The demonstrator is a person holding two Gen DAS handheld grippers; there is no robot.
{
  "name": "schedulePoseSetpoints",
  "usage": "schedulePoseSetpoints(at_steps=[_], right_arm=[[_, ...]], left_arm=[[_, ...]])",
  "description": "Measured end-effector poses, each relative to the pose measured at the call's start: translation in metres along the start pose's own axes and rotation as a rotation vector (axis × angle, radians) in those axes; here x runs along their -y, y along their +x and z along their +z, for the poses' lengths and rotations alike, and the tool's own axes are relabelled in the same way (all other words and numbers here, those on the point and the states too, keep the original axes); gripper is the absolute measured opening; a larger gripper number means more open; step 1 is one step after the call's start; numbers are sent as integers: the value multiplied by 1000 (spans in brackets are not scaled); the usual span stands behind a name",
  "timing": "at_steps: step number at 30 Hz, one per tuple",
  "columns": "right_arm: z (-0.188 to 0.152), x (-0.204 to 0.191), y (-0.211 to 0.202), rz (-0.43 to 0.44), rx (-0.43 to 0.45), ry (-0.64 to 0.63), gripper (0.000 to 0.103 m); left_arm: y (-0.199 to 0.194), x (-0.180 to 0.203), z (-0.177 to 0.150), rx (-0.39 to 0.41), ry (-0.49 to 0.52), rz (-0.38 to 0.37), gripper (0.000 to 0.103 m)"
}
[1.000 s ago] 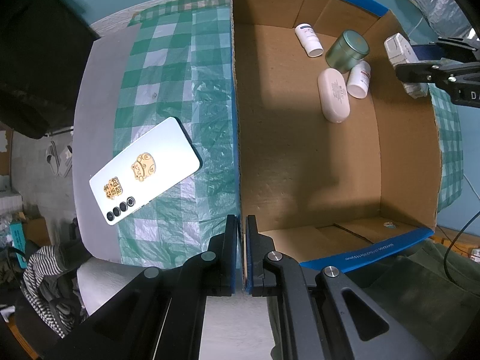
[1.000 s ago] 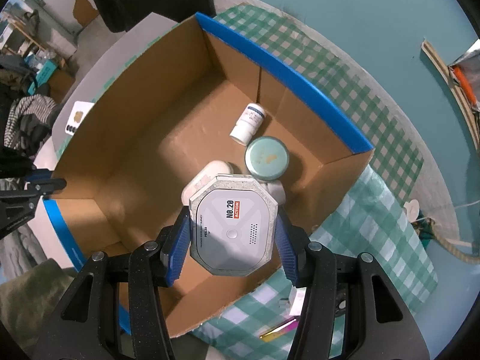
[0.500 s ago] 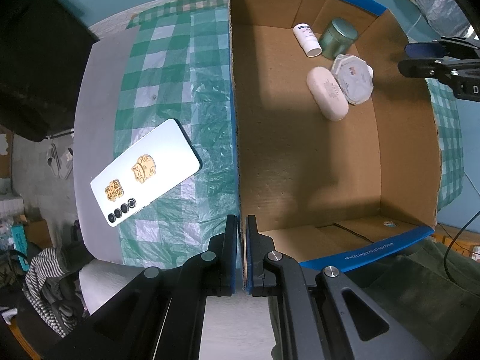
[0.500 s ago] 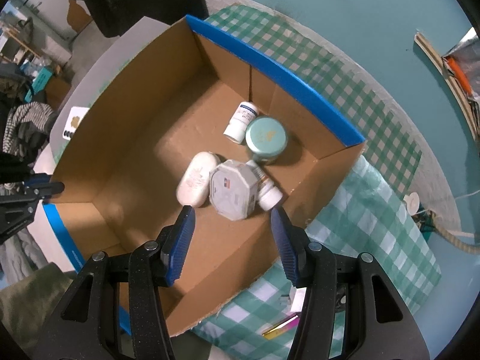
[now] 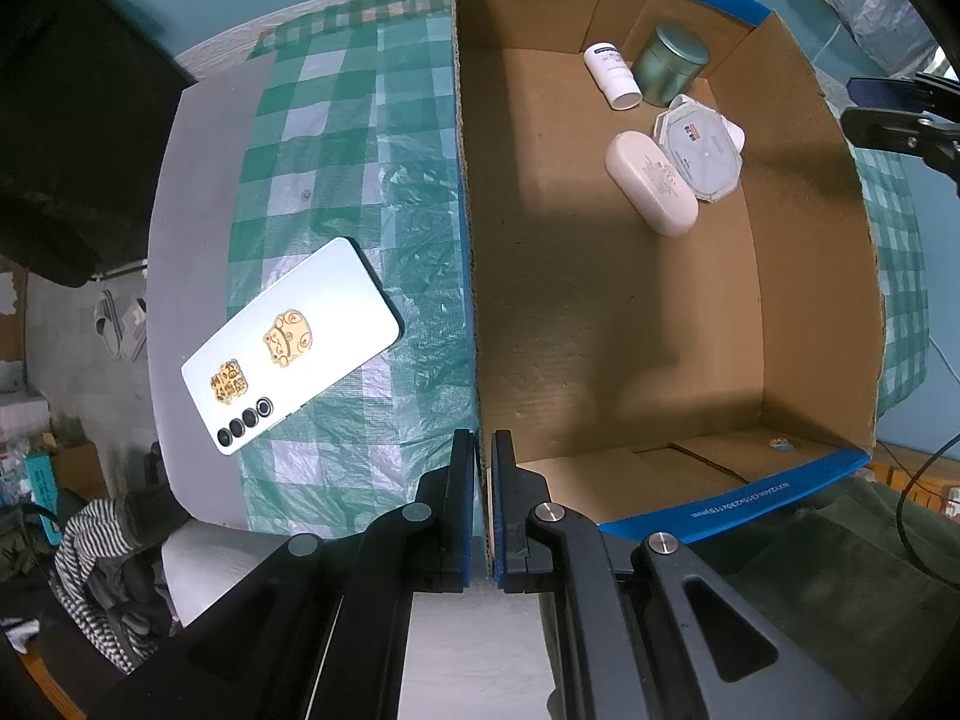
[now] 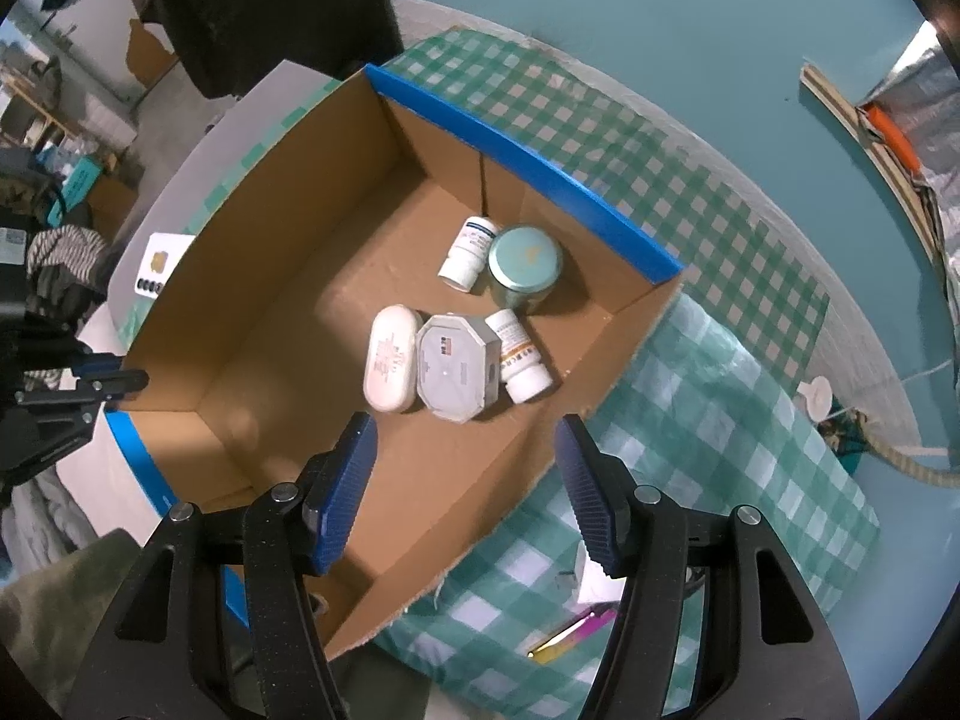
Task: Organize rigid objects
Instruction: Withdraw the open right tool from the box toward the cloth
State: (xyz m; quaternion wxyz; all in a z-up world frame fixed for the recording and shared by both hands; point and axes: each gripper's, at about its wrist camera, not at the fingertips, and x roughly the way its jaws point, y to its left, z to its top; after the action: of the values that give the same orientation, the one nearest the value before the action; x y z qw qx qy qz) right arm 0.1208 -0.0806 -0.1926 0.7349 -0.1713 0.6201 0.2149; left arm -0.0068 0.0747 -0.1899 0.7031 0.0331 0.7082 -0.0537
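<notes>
While the left gripper pinches the cardboard box wall to steady it, the right gripper hangs empty above, jaws opening; the octagonal case lies below its tips, among the bottles.

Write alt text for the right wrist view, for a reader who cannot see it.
The right tool, its jaws opening and empty, looks down into a cardboard box holding an octagonal white case, an oval white case, two white bottles and a round green tin. The box stands on a green checked cloth.
</notes>
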Motion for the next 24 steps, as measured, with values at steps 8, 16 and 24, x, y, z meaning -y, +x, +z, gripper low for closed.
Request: schedulePoseSetpoints(at_steps=[8,16,24], right_arm=[[-11,13,-14,-28,16,32,63],[-25,33,-24,-55,21,78,64],[-39,54,-28,-64,19,141,66]], left_arm=[[-2,1,-1,1,9,10,5],[-1,2,-1,1,16,13,5],[-2,2,-1,2,17,12,5]])
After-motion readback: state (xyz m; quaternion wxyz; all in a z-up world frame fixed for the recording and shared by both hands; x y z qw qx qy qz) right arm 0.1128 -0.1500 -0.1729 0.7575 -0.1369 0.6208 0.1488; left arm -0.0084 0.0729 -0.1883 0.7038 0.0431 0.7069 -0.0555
